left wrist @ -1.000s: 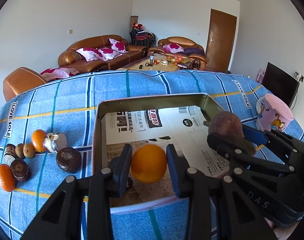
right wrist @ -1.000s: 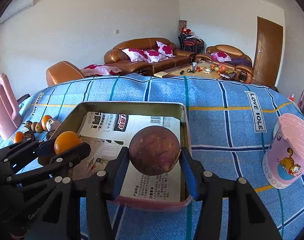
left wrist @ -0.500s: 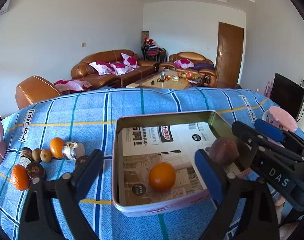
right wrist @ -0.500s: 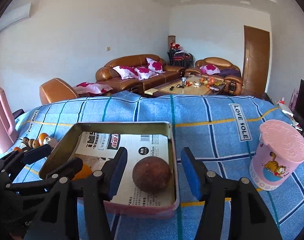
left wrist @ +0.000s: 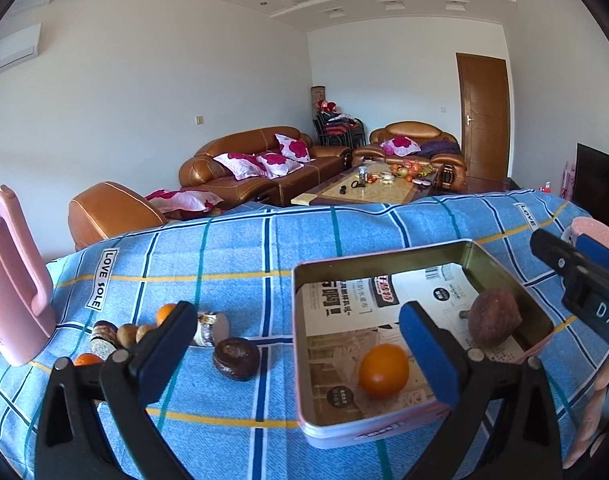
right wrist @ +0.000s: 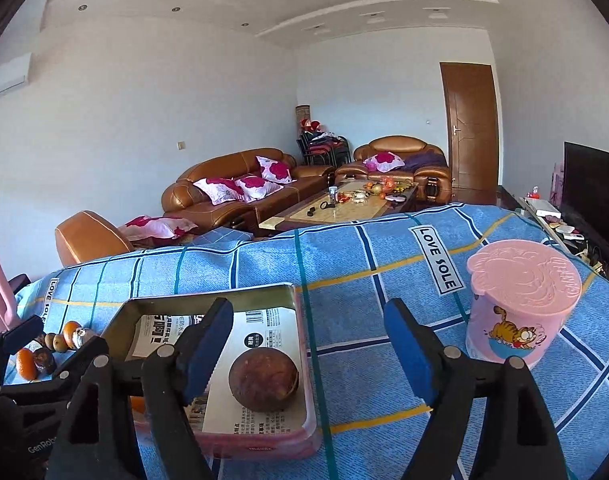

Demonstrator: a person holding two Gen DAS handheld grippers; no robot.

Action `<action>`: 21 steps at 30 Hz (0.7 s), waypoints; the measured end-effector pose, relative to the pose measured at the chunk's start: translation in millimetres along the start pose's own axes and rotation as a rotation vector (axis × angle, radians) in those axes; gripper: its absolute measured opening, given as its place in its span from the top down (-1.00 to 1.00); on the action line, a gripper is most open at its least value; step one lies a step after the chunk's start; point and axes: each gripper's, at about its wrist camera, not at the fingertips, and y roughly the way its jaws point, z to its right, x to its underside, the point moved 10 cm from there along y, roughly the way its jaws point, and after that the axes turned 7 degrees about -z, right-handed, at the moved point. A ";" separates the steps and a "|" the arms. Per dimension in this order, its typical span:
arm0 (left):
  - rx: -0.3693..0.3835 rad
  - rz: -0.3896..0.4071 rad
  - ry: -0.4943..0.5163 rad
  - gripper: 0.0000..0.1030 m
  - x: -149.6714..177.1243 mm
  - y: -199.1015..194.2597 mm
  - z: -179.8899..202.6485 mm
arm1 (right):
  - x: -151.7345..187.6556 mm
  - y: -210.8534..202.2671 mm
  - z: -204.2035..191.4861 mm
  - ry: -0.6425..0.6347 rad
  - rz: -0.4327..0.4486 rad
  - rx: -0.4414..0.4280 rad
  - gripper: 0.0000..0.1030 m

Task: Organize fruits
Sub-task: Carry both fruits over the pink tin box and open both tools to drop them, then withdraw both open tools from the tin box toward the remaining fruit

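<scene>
A tin tray (left wrist: 380,259) lined with printed paper sits on the blue checked tablecloth. Inside it lie an orange (left wrist: 383,370) and a round brown fruit (left wrist: 494,316). My left gripper (left wrist: 296,320) stands wide open in front of the tray's near left corner, holding nothing. My right gripper (right wrist: 308,312) hovers over the tray's near right corner (right wrist: 304,428). Its jaws are opening, and the brown fruit (right wrist: 263,380) rests in the tray below them, free of the pads. Each gripper also shows at the edge of the other's view.
Left of the tray lie loose fruits: a dark brown one (left wrist: 236,358), an orange (left wrist: 166,312), small brown ones (left wrist: 126,334) and a foil-wrapped item (left wrist: 210,328). A pink jug (left wrist: 12,280) stands far left, a lidded pink cup (right wrist: 520,300) at the right.
The left gripper let go of the orange and the right let go of the brown fruit; both fruits now lie in the tray. Both grippers spread their jaws, pulled back and tilted upward.
</scene>
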 end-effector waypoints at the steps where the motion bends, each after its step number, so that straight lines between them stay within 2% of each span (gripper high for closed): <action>1: -0.002 -0.001 -0.005 -0.99 1.1 -0.4 -4.1 | -0.3 -1.3 0.5 -0.001 0.006 0.004 -0.54; 12: -0.008 -0.028 -0.071 -1.00 11.4 -0.1 -48.0 | 2.0 -7.3 -0.6 -0.008 0.019 0.050 -0.54; 21: -0.029 -0.040 -0.094 -1.00 19.5 0.7 -79.4 | 8.6 -10.2 -20.4 -0.035 0.005 0.061 -0.54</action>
